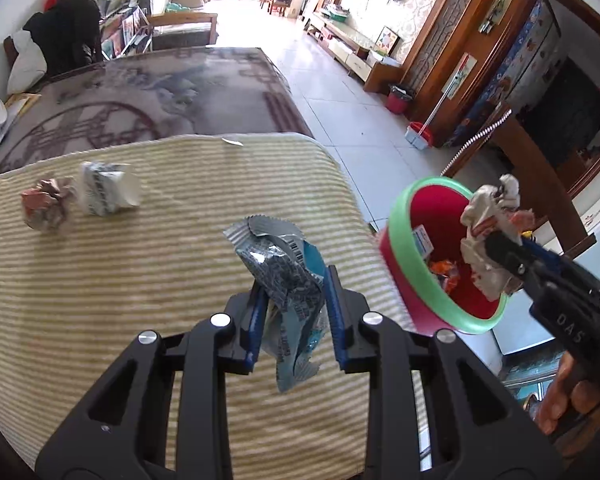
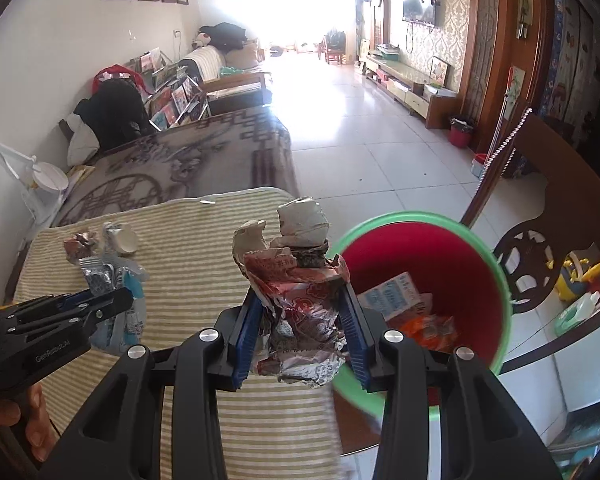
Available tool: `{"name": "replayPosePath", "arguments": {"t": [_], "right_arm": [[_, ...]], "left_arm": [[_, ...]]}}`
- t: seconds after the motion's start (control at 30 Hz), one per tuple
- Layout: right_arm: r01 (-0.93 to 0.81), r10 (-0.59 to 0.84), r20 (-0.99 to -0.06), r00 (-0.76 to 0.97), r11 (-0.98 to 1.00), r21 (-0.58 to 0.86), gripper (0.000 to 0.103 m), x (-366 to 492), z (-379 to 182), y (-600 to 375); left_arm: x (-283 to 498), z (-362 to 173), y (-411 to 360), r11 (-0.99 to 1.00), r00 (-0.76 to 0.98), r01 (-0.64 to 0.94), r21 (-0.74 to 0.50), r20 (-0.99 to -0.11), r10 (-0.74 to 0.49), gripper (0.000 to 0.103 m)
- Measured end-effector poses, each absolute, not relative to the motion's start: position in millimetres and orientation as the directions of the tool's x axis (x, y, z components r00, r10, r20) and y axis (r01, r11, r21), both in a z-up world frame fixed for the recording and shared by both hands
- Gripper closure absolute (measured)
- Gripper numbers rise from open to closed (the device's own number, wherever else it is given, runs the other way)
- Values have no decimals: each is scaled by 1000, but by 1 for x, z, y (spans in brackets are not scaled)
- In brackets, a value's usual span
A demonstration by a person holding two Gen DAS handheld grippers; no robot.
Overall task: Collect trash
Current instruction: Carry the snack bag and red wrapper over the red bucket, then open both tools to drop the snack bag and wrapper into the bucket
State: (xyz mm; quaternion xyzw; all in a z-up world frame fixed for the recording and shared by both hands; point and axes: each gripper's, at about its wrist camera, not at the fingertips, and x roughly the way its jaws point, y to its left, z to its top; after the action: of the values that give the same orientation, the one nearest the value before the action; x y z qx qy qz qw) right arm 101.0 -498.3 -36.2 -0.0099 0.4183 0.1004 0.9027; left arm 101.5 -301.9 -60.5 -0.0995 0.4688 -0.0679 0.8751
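The right gripper (image 2: 300, 320) has its blue fingers (image 2: 246, 332) clamped on a crumpled red-and-white printed paper wrapper (image 2: 300, 304), and that wad hangs right at the near rim of the red plastic bin with a green rim band (image 2: 496, 280). In the left wrist view the wad sits over the bin's mouth. The bin lies to the right of the fingers and below them, so I judge the drop needs only a short carry rightward before the fingers part.

The left gripper (image 1: 294, 312) is closed on a silver-and-blue foil snack wrapper (image 1: 284, 276), whose long axis runs roughly along the fingers, its tail dangling below them. It is over the striped cloth, with the bin well off to its right — so the right hand is the nearer one and should likely empty first.

Two pieces remain on the surface, covered by a yellow-green striped cloth (image 1: 180, 240): a crumpled reddish paper ball (image 1: 46, 206) and a crushed white paper cup (image 1: 108, 192), just beside each other at the far left.

The bin already holds orange and white scraps. Beyond lie a grey patterned spread, a pale tiled floor (image 1: 340, 112) and wooden furniture along the right wall.
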Motion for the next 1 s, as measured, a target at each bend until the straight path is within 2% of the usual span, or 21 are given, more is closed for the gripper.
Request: {"name": "replayPosePath", "arguments": {"t": [0.23,0.3,0.33,0.4,0.6,0.67,0.73,0.9,1.0], "right_arm": [[-109,136,-793,594,990,88,64,136,-60,-572],[-118,156,-802,576,987,107,57,144,-66,-587],[-107,149,-800,581,989,107,42,146,-68,-594],[-59,108,-771,628,994,91,28,141,-61,-611],[78,-31,-701,713,996,35,27,115,-42,-658],[121,-45,-699,714,991,59,27,109,-40,-673],[151,-51,-701,711,985,81,27,104,-39,-683],[132,-2,-670,742,981,143,25,97,-29,-681],[79,67,-645,761,978,195,23,101,-25,-663]], "left_arm": [[122,-59,-363,967,530,96,-235,-810,-250,76],[128,-57,-378,964,528,123,-236,-807,-265,76],[134,-56,-389,960,521,146,-240,-806,-281,76],[142,-56,-407,949,505,192,-251,-804,-315,76],[165,-63,-464,905,441,308,-294,-799,-409,76],[172,-70,-483,889,406,353,-293,-808,-427,72],[173,-72,-492,887,398,373,-273,-816,-419,43],[160,-65,-468,901,442,334,-278,-798,-410,42],[148,-61,-431,926,486,246,-286,-790,-373,42]]}}
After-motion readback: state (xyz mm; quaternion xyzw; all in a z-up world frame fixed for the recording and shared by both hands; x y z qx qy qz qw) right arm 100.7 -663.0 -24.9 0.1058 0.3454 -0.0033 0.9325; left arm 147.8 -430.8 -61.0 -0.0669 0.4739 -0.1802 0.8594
